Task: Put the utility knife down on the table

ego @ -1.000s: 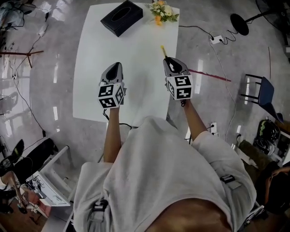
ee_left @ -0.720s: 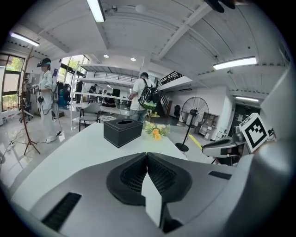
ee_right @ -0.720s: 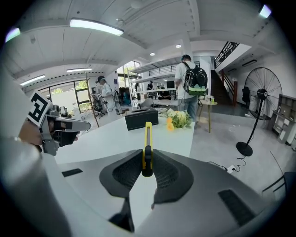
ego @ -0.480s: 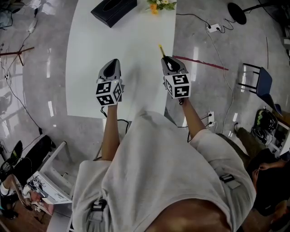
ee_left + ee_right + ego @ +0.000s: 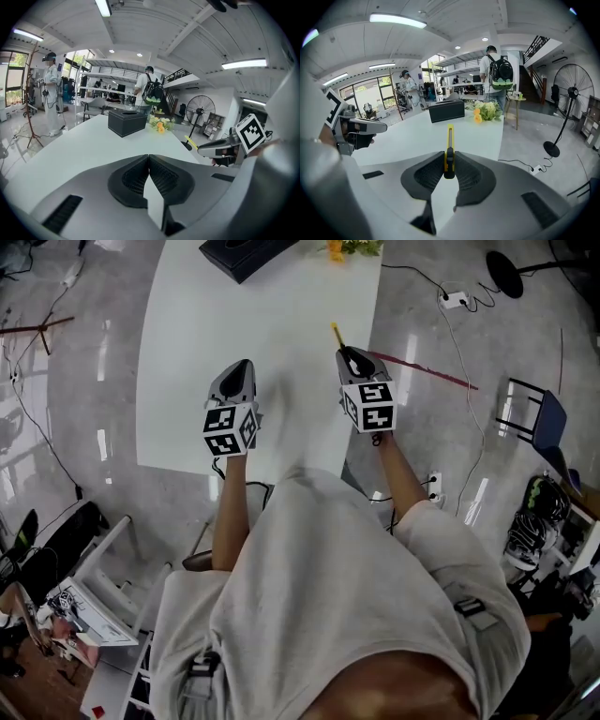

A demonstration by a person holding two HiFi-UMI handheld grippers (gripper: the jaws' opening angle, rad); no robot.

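Note:
A yellow utility knife [image 5: 449, 143] sticks forward out of my right gripper [image 5: 449, 165], whose jaws are shut on its rear end. In the head view its yellow tip [image 5: 336, 334] juts past the right gripper [image 5: 352, 364], near the right edge of the white table [image 5: 197, 381]. My left gripper [image 5: 149, 161] is shut with nothing between its pads, and hangs over the table's near middle [image 5: 240, 379]. Both grippers are above the tabletop, side by side, pointing away from me.
A black tissue box [image 5: 246, 251] and a small bunch of flowers [image 5: 352, 247] stand at the table's far end. Cables, a power strip [image 5: 454, 300] and a fan base [image 5: 507, 266] lie on the floor at right. People stand beyond the table.
Both grippers have sunk a little toward the tabletop. The knife stays in the right gripper's jaws; the left gripper stays shut.

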